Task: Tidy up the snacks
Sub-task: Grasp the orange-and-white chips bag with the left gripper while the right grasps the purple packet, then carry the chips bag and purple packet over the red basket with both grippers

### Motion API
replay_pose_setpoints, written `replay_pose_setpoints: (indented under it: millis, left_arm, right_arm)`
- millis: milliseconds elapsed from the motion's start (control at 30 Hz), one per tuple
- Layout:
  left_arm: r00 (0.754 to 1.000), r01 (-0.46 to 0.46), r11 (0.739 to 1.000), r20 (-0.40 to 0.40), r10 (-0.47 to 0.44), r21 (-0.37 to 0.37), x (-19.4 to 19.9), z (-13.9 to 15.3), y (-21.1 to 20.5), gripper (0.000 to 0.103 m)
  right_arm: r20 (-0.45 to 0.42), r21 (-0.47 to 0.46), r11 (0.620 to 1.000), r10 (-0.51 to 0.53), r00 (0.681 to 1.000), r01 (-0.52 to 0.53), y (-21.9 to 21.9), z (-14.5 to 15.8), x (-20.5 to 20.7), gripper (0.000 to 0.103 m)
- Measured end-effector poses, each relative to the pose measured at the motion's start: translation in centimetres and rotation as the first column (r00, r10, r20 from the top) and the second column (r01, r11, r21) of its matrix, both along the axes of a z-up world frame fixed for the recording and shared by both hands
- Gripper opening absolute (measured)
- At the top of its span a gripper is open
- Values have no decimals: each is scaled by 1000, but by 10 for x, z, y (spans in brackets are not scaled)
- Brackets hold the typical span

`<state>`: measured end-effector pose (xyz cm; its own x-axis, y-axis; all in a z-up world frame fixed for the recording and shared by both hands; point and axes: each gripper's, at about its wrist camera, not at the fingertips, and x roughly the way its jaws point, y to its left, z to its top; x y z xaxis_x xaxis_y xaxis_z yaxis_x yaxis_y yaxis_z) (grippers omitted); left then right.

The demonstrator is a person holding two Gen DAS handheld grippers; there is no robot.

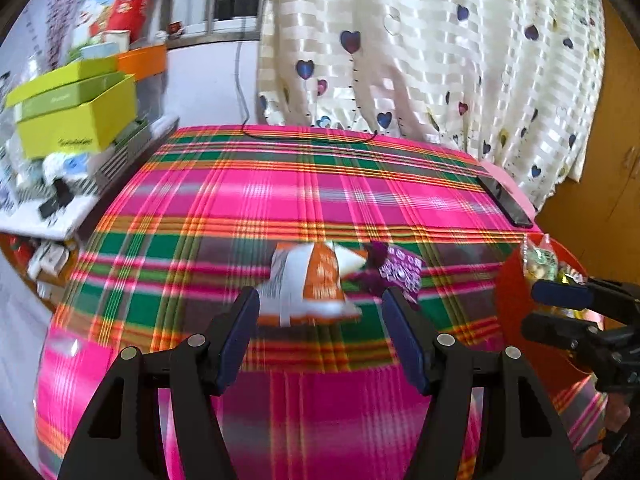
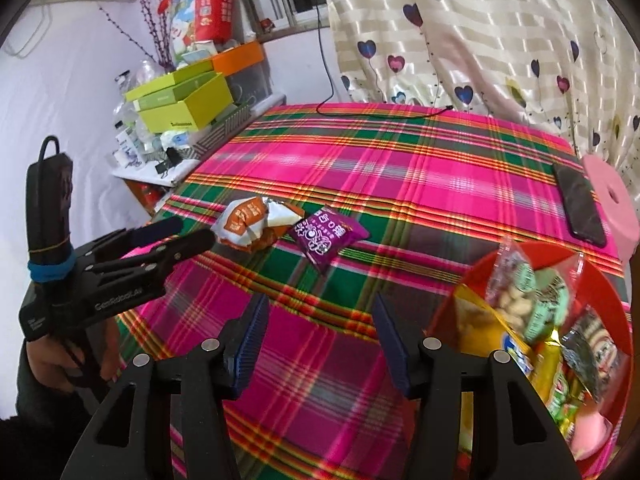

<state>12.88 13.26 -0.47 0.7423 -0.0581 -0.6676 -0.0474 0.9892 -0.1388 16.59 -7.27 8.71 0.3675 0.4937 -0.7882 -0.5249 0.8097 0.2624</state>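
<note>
**Left wrist view: two packets still out, bowl already filling**

Left wrist view first, nearest things first: left claw (image 1: 320, 334) spread wide, nothing between its blue pads, aimed down at the orange-and-white snack packet (image 1: 310, 284) lying just beyond the fingertips. Not touching it as far as can be told. Just right of that packet, and touching or overlapping its corner, the purple snack packet (image 1: 396, 270). Both flat on the table (image 1: 280, 196), covered by a pink, green and orange plaid cloth.

Right claw (image 2: 318, 342) likewise released and empty, hanging over bare cloth with the red bowl (image 2: 476, 276) just to its right. Already in the bowl: several packets, among them a clear bag of pale nuts with green print (image 2: 516, 292), a yellow one and a dark one; exact count hard to tell through the pile.

Judged from that: well along, with most snacks gathered and two packets left on the table. Likely next, a closing of the left claw on the orange-and-white packet, then a carry across to the bowl; thin crinkly wrappers, so prone to slipping from a shallow pinch.

Farther back, a dark phone (image 2: 580, 208) near the right edge beside a pink stool (image 2: 612, 204), and a black cable (image 2: 384, 114) trailing over the far edge. Beyond, a cluttered side shelf with lime-green boxes (image 2: 180, 100), a red carton, white wall, window, and a cream curtain with heart prints (image 2: 480, 40).
</note>
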Motion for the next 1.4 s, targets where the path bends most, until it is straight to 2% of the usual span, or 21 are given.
replay_pose_setpoints:
  millis: [133,300,467,533,600,833,1000,1067,1200,1400]
  left_arm:
    - [999,29,999,-43,-28,24,30,-13,3,65]
    - [994,22,999,-108,-18,39,54,-36,8,65]
    - [991,-3,1000,-131,4,5,56,-46,14,64]
    - [992,-8,1000,-126,9,7,52,-48,14,57]
    - [993,-12,1000,-119,12,6,49,-48,16,55]
    - [994,-38,999,-105,36,-12,39,-45,23,53]
    - [993,-54,998,-103,51,-22,36,-43,28,53]
    - [993,-61,998,-103,58,-25,34,-42,28,53]
    - [992,-71,997,-104,68,-24,30,-40,27,52]
    - [993,-76,997,-90,74,-26,18,-29,23,51]
  right_arm:
    - [-31,7,1000,-27,999,28,8,-5,16,54]
    - [-93,23,996,-79,993,82,17,-15,37,56]
    - [-174,32,993,-102,979,110,33,-31,58,56]
    - [-207,32,993,-106,973,115,42,-39,69,56]
    - [-236,28,991,-119,964,129,49,-47,78,57]
    - [-331,-14,976,-209,920,217,59,-76,107,58]
    - [-277,-83,977,-214,937,198,69,-80,111,55]
    - [-257,-101,979,-200,946,179,71,-80,108,39]
    - [-219,-112,982,-173,960,151,71,-78,102,36]
    - [-181,-52,991,-127,975,119,64,-59,82,36]
